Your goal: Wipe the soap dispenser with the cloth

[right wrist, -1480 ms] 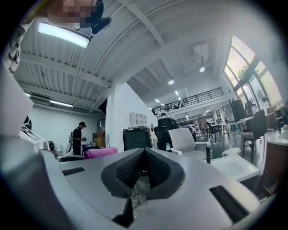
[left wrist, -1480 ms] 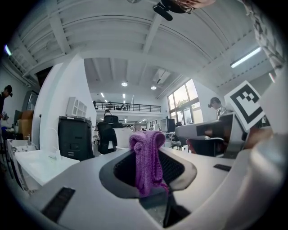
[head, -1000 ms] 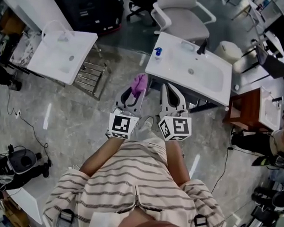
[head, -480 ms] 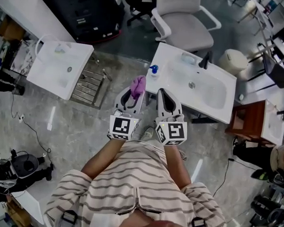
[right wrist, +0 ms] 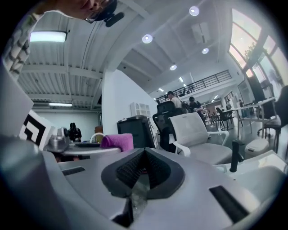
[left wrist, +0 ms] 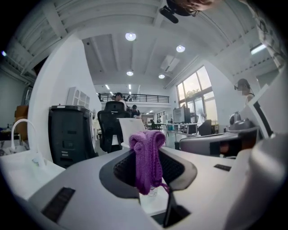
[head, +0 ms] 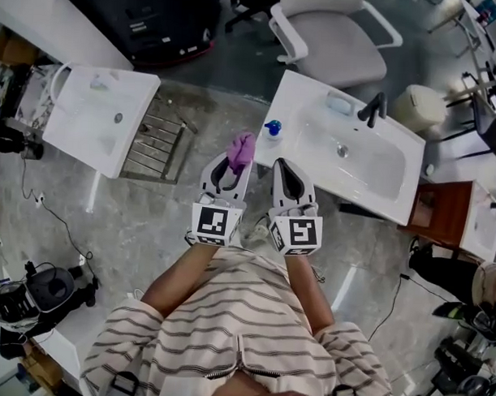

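The soap dispenser (head: pixel 272 129), a small clear bottle with a blue pump, stands on the near left corner of the white sink counter (head: pixel 307 166). My left gripper (head: pixel 234 165) is shut on a purple cloth (head: pixel 240 150), whose bunched end sticks out past the fingertips just left of the dispenser. In the left gripper view the cloth (left wrist: pixel 147 152) hangs folded between the jaws of the left gripper (left wrist: pixel 148 168). My right gripper (head: pixel 281 167) hovers at the counter's near edge, just short of the dispenser. In the right gripper view the right gripper (right wrist: pixel 143 167) is shut and empty, with the cloth (right wrist: pixel 117 141) to its left.
A black faucet (head: pixel 374 108) and a soap dish (head: pixel 339 102) sit at the basin's far side. A second white sink (head: pixel 96 115) and a metal rack (head: pixel 157 141) stand left. A white office chair (head: pixel 335 42) is beyond the counter, and a wooden cabinet (head: pixel 439 214) to the right.
Both grippers have moved forward toward the sink counter, side by side. The dispenser now lies just ahead of the fingertips. The cloth stays gripped in the left gripper.
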`<state>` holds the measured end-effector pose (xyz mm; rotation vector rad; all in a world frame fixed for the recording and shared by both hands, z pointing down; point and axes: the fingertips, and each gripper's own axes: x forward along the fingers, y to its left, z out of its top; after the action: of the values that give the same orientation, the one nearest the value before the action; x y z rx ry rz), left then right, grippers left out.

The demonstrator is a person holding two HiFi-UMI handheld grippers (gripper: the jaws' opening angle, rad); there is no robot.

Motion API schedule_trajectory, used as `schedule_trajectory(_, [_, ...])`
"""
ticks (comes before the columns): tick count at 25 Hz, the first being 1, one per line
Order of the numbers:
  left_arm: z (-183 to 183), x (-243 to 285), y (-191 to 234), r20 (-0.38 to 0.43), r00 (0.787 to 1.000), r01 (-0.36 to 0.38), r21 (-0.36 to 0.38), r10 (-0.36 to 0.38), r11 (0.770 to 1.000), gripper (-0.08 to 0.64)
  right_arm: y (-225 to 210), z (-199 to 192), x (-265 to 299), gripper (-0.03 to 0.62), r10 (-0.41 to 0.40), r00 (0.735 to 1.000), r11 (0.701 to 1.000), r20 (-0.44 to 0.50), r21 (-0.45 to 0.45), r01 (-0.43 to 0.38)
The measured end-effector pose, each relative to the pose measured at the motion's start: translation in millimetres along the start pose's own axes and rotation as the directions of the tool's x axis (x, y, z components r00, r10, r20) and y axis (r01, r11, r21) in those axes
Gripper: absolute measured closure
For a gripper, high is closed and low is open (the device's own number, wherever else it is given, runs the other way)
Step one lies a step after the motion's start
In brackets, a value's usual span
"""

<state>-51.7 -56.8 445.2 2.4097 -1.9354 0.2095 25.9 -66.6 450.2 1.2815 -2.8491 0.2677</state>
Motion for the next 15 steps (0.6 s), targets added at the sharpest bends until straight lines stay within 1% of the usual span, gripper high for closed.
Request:
schedule_trajectory(2, [0.3, 10.9, 7.1, -0.002, 1.0, 0.019, 0.019, -0.019, 1.0, 0.442, -3.5, -8.7, 16.5, 0.583, 0.002, 1.0, 1.0, -0.019, -0.028, -0.002])
schedule_trajectory(3, [-1.2, 15.2, 11.7, -0.005, 1.0, 0.023, 0.021, -0.022, 1.0, 0.442, -5.8, -12.8, 24.5, 0.585, 0.002, 1.0, 1.0, -0.026, -0.027, -0.003])
schedule_trajectory(7, [-18.0, 33.2, 24.5, -0.031, 0.999, 0.035, 0.009, -0.035, 0.999, 0.442, -14.8, -34.5, 50.0, 0.588, -0.019, 0.997, 1.0, -0.069, -0.008, 0.019])
schedule_trajectory(11, [-34.0, 43.2, 30.3, -0.051, 0.997, 0.054, -0.032, -0.055, 0.998, 0.442, -21.6, -62.3, 65.9, 0.588, -0.052, 0.991, 0.999, -0.12, 0.0, 0.052])
schedule_trajectory(15, [-42.6, 55.9, 35.3, -0.055, 0.997, 0.06, -0.022, -0.061, 0.998, 0.442, -33.1, -88.5, 78.9, 0.583, -0.082, 0.983, 0.997, -0.162, -0.003, 0.083])
